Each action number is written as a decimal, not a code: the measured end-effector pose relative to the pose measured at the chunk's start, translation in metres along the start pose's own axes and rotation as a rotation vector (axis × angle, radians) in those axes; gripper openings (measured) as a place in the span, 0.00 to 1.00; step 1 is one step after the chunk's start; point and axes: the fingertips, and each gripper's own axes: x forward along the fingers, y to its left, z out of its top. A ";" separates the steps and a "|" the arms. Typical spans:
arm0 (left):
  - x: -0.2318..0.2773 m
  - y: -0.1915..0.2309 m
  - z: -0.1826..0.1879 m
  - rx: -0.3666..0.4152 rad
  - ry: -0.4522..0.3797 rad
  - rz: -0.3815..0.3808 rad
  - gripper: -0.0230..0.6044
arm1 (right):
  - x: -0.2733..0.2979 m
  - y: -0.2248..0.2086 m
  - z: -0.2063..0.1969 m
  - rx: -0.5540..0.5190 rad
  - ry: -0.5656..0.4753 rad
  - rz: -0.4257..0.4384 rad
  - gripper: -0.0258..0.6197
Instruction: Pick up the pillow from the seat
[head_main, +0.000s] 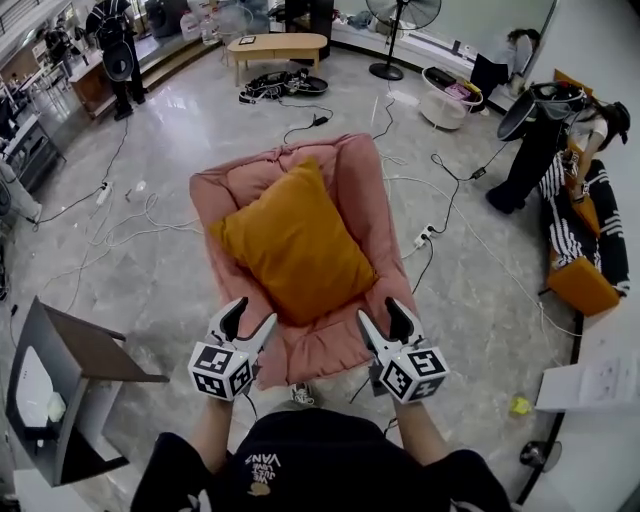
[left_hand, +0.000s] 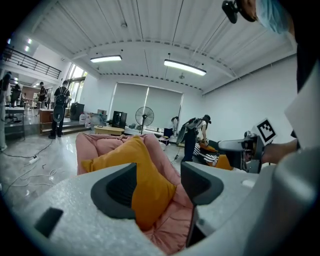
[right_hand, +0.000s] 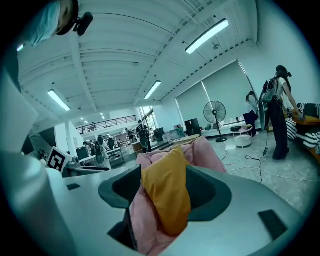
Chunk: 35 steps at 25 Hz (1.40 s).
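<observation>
**Pillow (head_main: 295, 245) lies on the pink seat (head_main: 350, 170), both claws spread in front of it**

Nearest, at the bottom of the head view, is the person's dark top (head_main: 300, 470). Just beyond it the left gripper (head_main: 252, 312) and the right gripper (head_main: 381, 310) sit side by side at the seat's near edge, both pointing toward the pillow.

In the left gripper view the jaws stand well apart and pinch nothing. The pillow and the pink padding show through the gap, farther on. The right gripper view gives the same: jaws spread, empty, with the pillow's narrow edge and pink fabric framed between them but beyond the tips. Whether the left gripper's tips brush the seat's front edge cannot be told.

The pillow is mustard orange and square. It lies turned like a diamond in the hollow of the seat, one corner toward the seat back and another toward the grippers, resting on the pink padding.

The seat stands on a glossy grey floor (head_main: 200, 110). Near the person's left is a small side table (head_main: 90, 350) with a brown top. White cables (head_main: 130, 215) trail across the floor on the left, and a power strip (head_main: 424, 237) lies just right of the seat.

Farther off stand a low wooden table (head_main: 277, 45) and a standing fan (head_main: 400, 20). At the right, another person (head_main: 530, 150) bends beside a striped sofa (head_main: 570, 230).
</observation>
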 end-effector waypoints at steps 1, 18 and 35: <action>0.001 0.010 0.000 -0.003 0.002 0.000 0.47 | 0.008 0.003 0.000 -0.002 0.002 -0.006 0.46; 0.023 0.117 -0.042 -0.195 0.041 0.131 0.47 | 0.106 0.000 -0.012 -0.074 0.153 0.045 0.45; 0.084 0.176 -0.104 -0.435 0.013 0.260 0.47 | 0.241 -0.050 -0.020 -0.220 0.339 0.180 0.45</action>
